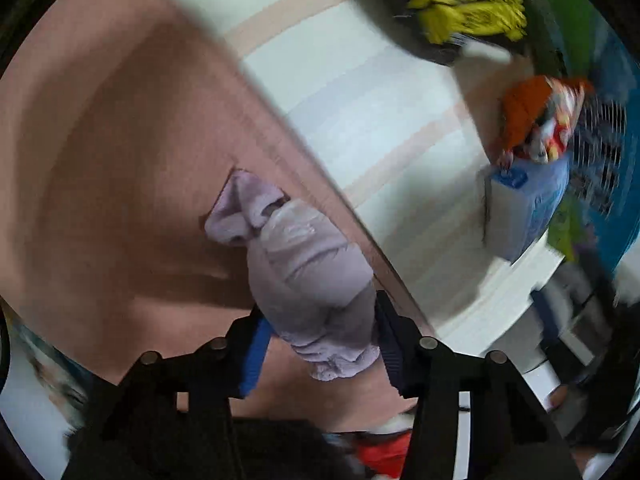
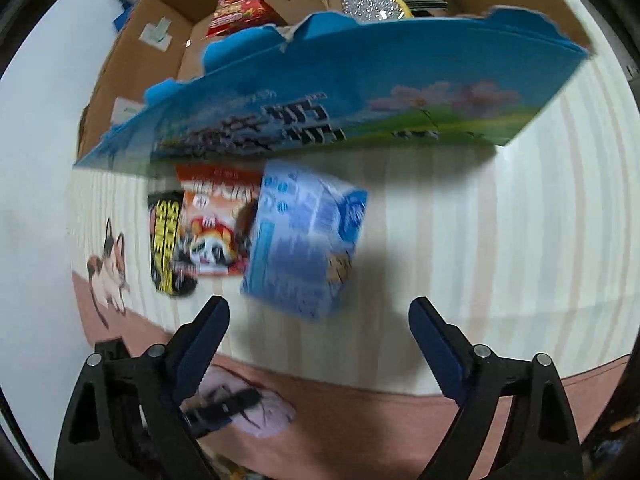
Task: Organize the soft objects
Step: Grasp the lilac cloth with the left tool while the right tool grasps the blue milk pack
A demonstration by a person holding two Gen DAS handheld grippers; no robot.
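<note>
Between my left gripper [image 1: 320,336] pads, a lilac cloth bundle [image 1: 308,276] is sitting pinched over the pink mat [image 1: 120,160]; my right gripper [image 2: 320,320] is hanging wide, empty, just short of the blue carton [image 2: 304,240].

The left wrist camera looks steeply down along its own fingers, close over a pink bed cover [image 1: 100,160] and a crumpled lilac cloth [image 1: 312,276]. The right wrist camera also tilts down from close by, facing a blue printed cardboard box [image 2: 360,92] on a pale striped sheet [image 2: 540,240]. Both views share that sheet, the pink cover's edge and a light-blue carton [image 2: 304,240] [image 1: 524,208].
</note>
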